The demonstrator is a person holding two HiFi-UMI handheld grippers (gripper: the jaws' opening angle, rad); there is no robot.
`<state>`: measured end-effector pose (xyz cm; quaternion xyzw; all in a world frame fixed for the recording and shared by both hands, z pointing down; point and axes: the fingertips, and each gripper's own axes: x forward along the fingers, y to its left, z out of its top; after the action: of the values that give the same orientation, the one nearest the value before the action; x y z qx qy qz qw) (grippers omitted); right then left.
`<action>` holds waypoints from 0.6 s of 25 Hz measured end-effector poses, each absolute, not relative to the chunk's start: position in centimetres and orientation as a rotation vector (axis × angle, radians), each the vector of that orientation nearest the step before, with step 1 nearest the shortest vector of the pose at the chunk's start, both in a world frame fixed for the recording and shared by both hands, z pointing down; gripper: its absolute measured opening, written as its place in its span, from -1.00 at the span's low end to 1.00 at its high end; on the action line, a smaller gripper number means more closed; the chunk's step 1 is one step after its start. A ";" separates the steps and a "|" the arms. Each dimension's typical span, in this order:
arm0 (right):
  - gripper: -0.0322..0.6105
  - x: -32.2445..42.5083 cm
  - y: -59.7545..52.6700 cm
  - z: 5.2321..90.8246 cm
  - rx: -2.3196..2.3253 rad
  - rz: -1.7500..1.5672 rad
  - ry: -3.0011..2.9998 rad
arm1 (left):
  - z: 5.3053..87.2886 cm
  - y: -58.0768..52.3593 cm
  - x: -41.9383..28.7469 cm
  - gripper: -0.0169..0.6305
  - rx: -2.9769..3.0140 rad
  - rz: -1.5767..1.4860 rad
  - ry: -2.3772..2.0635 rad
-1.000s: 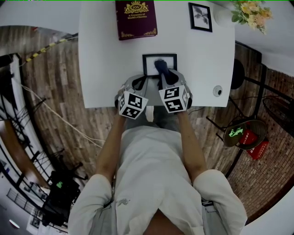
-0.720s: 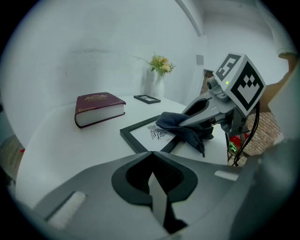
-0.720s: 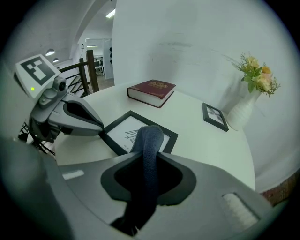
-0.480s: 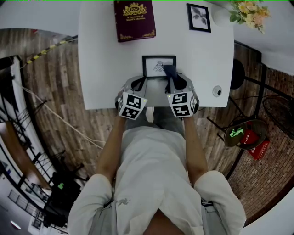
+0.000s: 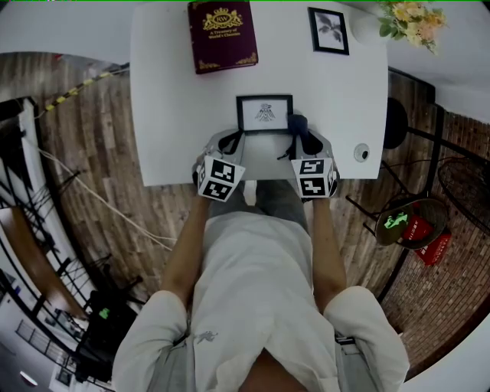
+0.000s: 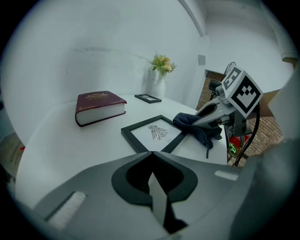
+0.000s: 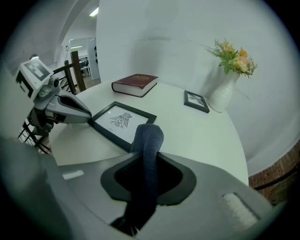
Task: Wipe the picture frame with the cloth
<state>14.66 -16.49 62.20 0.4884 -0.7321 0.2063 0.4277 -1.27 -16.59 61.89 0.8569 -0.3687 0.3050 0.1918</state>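
Observation:
A black picture frame (image 5: pixel 264 113) with a bird drawing lies flat near the front edge of the white table (image 5: pixel 176 99). My right gripper (image 5: pixel 298 135) is shut on a dark blue cloth (image 5: pixel 298 124), whose bunched end sits at the frame's right edge. In the right gripper view the cloth (image 7: pixel 148 140) stands up between the jaws, just short of the frame (image 7: pixel 123 121). My left gripper (image 5: pixel 239 135) is shut with nothing between its jaws, and its tips are at the frame's near left corner (image 6: pixel 140 143). The left gripper view shows the cloth (image 6: pixel 199 127) draped over the frame's right corner.
A maroon book (image 5: pixel 223 34) lies at the back of the table. A small black frame (image 5: pixel 328 31) and a white vase of flowers (image 5: pixel 409 19) stand back right. A round white object (image 5: pixel 362 151) sits at the table's right edge. The person's body presses against the front edge.
My right gripper has dragged the cloth rightward across the picture, from over its middle to its right edge, uncovering the drawing. The left gripper has stayed put.

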 end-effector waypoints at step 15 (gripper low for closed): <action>-0.69 15.0 -16.9 54.7 1.419 0.404 -1.998 | 56.3 -18.9 -3.8 -0.89 2.435 0.689 -1.172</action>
<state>14.99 -16.91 54.66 0.5405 -0.7614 0.1538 0.3231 -3.80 -18.88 56.32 0.8596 -0.4136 0.2433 0.1755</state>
